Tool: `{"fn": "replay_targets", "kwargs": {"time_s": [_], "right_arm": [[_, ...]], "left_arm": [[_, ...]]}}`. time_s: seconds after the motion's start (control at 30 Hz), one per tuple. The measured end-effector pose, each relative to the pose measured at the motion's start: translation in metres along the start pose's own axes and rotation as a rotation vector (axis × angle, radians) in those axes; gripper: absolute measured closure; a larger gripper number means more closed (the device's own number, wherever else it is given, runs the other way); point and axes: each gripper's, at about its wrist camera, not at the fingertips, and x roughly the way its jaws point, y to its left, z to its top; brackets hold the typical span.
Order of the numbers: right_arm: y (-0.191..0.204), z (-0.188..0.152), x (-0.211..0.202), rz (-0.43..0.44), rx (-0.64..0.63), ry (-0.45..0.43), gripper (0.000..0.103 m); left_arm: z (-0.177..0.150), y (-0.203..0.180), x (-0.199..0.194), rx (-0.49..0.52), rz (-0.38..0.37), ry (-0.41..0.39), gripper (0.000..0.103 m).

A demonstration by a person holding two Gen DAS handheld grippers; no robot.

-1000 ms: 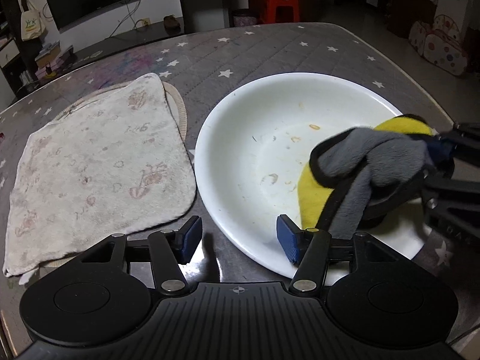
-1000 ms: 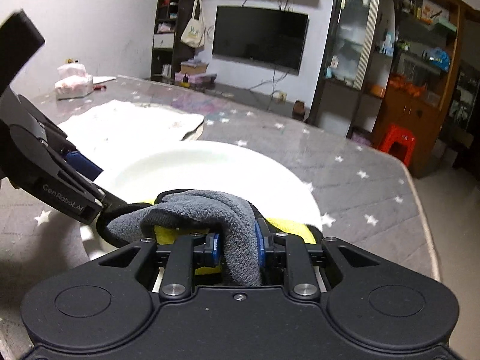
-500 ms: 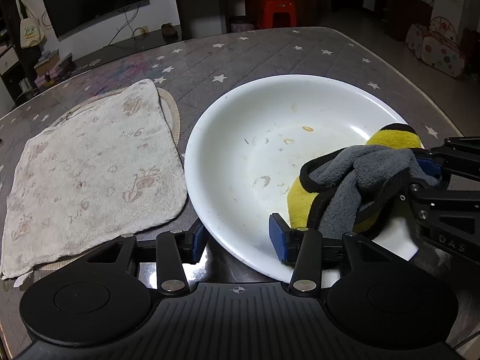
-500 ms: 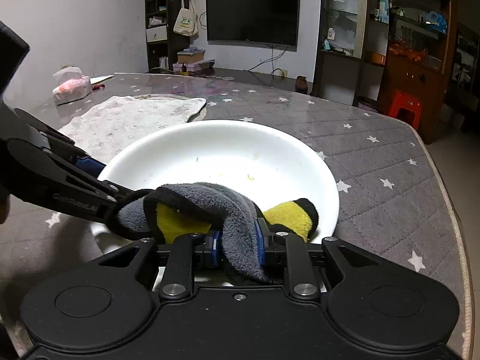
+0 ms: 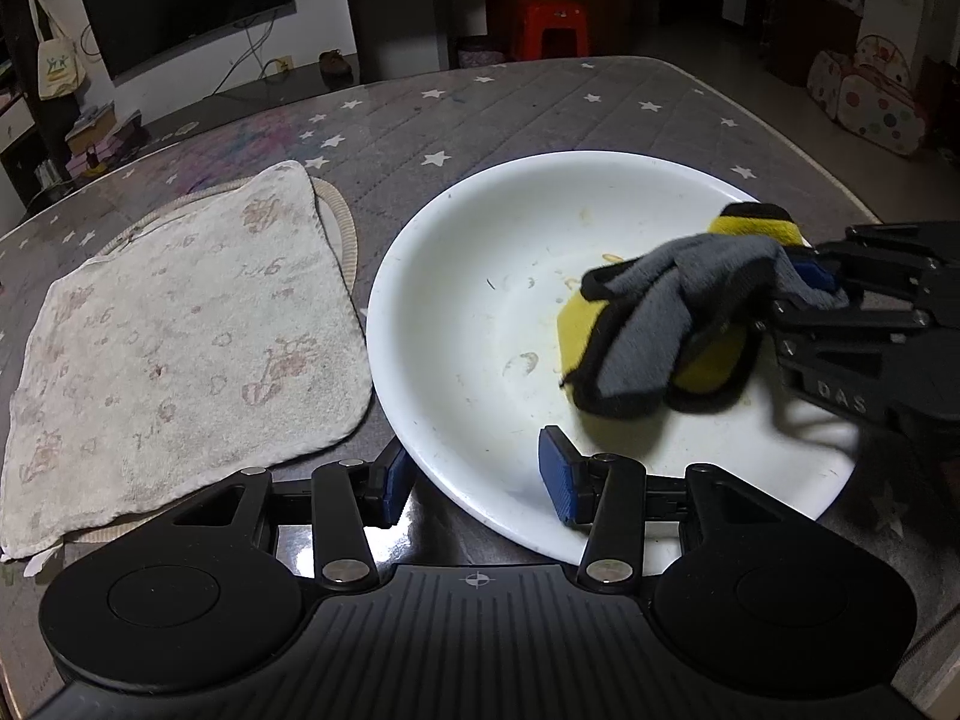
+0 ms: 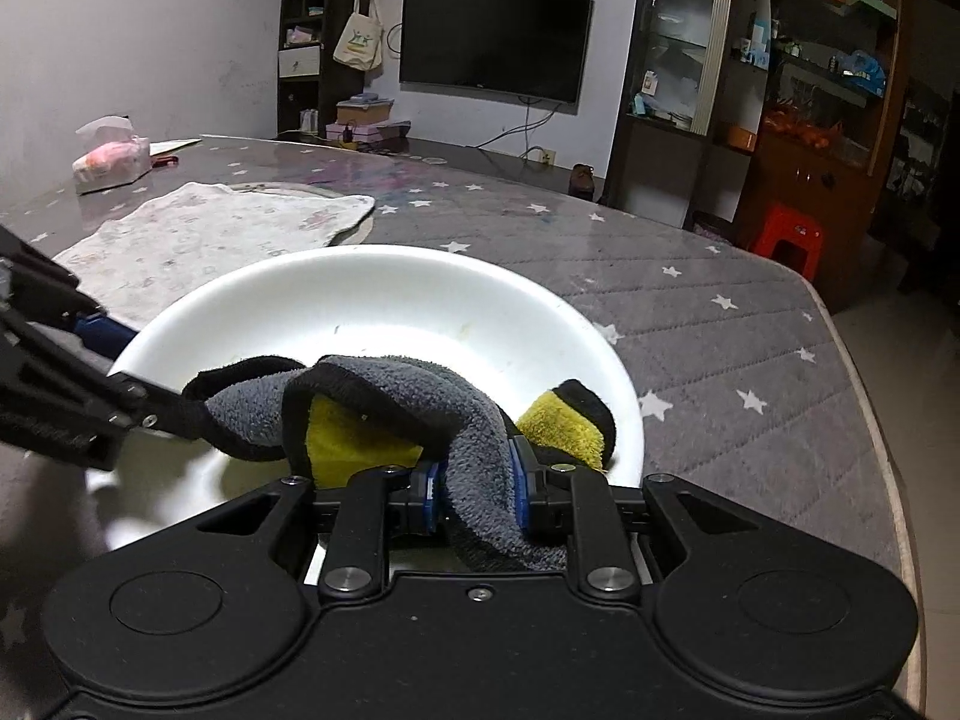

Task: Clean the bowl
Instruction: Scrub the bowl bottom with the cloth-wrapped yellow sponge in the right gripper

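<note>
A wide white bowl (image 5: 480,276) with small food smears sits on the grey star-patterned table. My left gripper (image 5: 474,477) grips its near rim, one blue pad tucked under the outside and the other resting on the inner wall. A grey and yellow cloth (image 5: 648,324) with black edging lies bunched on the bowl's right side. The right gripper (image 5: 822,282) comes in from the right, holding it. In the right wrist view that gripper (image 6: 474,486) is shut on a grey fold of the cloth (image 6: 384,396), with the bowl (image 6: 390,294) beyond and the left gripper (image 6: 129,369) on its left rim.
A stained white towel (image 5: 180,336) lies flat on a mat just left of the bowl. A tissue pack (image 6: 111,159) sits at the table's far left corner. The table's rounded edge runs close on the right, with a red stool (image 6: 786,234) on the floor beyond.
The left jaws narrowed until the pads came onto the bowl's rim. The right gripper carried the cloth slightly lower and further into the bowl.
</note>
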Motion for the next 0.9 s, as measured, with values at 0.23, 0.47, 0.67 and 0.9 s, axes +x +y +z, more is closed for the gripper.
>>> {"fn": "replay_targets", "kwargs": {"time_s": [0.23,0.47,0.67,0.9], "right_arm": [[-0.005,0.006,0.014,-0.001,-0.018,-0.002,0.080],[-0.005,0.009,0.019,-0.004,-0.023,-0.006,0.080],[-0.001,0.004,0.011,-0.002,-0.017,-0.001,0.080],[0.003,-0.002,0.001,-0.006,-0.010,-0.001,0.080]], "left_arm": [[0.001,0.001,0.002,-0.010,-0.008,0.005,0.055],[0.001,0.001,0.003,-0.033,-0.009,0.007,0.056],[0.000,0.003,0.001,-0.056,-0.012,0.005,0.060],[-0.004,0.009,-0.005,-0.103,-0.035,-0.001,0.067]]}}
